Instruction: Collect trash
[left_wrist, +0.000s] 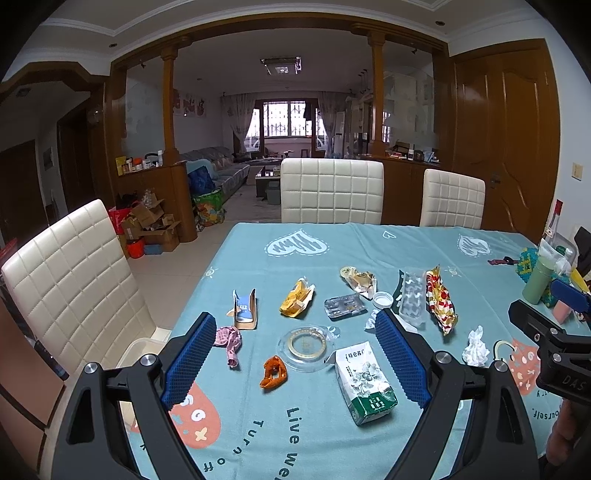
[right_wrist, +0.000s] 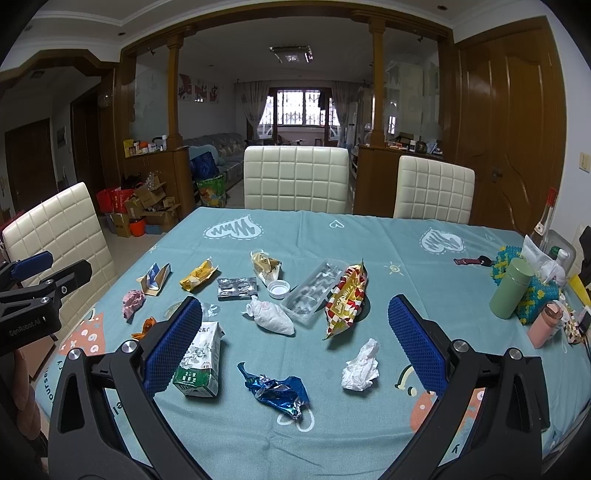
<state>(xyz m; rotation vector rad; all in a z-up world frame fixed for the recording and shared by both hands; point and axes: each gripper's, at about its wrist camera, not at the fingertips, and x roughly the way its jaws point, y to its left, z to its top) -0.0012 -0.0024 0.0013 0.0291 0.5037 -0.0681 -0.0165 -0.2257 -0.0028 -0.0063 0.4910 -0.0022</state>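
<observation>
Both tools gaping wide, empty. Blue foil wrapper (right_wrist: 277, 391) dead ahead of right tool (right_wrist: 295, 325), long axis crosswise; nearer than left tool (left_wrist: 295, 336).

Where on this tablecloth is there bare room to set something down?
Free: the far strip between the chairs and the litter, and the near edge below the blue foil wrapper. Crowded: the middle band around the bottle cap, and the right edge by the green flask.

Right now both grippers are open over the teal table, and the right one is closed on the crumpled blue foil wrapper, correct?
Not quite. The right gripper holds nothing: its jaws stand wide apart, and the crumpled blue foil wrapper lies loose on the teal tablecloth between them, as the right wrist view shows. The left gripper is open too.
</observation>
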